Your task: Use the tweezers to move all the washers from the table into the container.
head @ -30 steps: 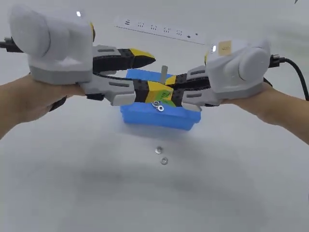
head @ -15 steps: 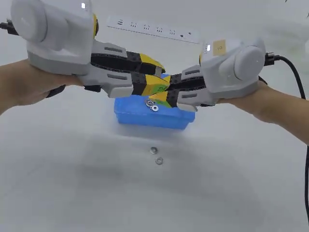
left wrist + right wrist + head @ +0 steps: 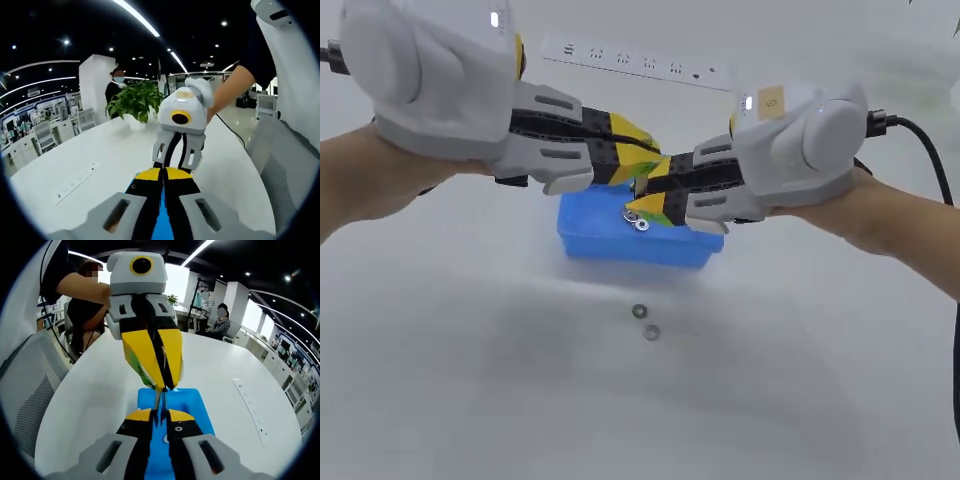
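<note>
Left tongs (image 3: 648,160) had a bulky white-grey rounded housing with a small lit dot on top. Grey slotted side plates, black ribbed jaws, yellow tips. A black cable stub (image 3: 330,57) was at the rear. Right tongs (image 3: 638,208) were the same build: white-grey body, grey slotted plates, black jaws, yellow tips with a green patch. A yellow sticker (image 3: 772,99) with a dark mark sat on top, lit dot beside it. A black cable (image 3: 920,150) ran from the rear plug. Person wore a short dark sleeve (image 3: 57,262); forearms were bare in the head view.
</note>
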Action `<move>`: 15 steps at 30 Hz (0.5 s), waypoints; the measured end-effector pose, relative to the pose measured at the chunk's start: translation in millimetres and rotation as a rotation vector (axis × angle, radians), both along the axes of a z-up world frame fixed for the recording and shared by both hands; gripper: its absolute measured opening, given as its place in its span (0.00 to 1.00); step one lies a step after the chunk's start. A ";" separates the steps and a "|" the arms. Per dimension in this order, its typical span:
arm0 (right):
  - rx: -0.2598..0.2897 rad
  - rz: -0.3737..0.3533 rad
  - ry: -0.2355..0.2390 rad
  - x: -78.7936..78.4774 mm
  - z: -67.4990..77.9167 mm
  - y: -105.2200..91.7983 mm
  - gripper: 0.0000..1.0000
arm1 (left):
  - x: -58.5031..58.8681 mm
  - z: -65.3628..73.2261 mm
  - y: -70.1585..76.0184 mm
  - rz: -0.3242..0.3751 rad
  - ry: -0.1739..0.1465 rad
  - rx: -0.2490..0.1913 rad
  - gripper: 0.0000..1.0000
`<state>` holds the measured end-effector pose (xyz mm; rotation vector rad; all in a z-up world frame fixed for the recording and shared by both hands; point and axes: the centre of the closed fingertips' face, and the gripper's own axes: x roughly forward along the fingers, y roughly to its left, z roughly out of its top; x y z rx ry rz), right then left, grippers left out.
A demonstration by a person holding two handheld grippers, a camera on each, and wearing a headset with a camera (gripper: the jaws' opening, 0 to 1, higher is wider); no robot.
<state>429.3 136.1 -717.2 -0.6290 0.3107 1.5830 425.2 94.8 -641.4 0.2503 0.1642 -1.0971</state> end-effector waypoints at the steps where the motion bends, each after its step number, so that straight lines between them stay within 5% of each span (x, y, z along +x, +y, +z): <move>1: -0.002 -0.003 -0.010 0.2 0.8 -0.3 0.12 | 0.9 1.0 0.1 0.005 -0.004 0.002 0.05; 15: 0.056 -0.061 0.014 -5.2 23.6 2.0 0.30 | -2.6 28.6 8.6 0.062 -0.059 -0.010 0.05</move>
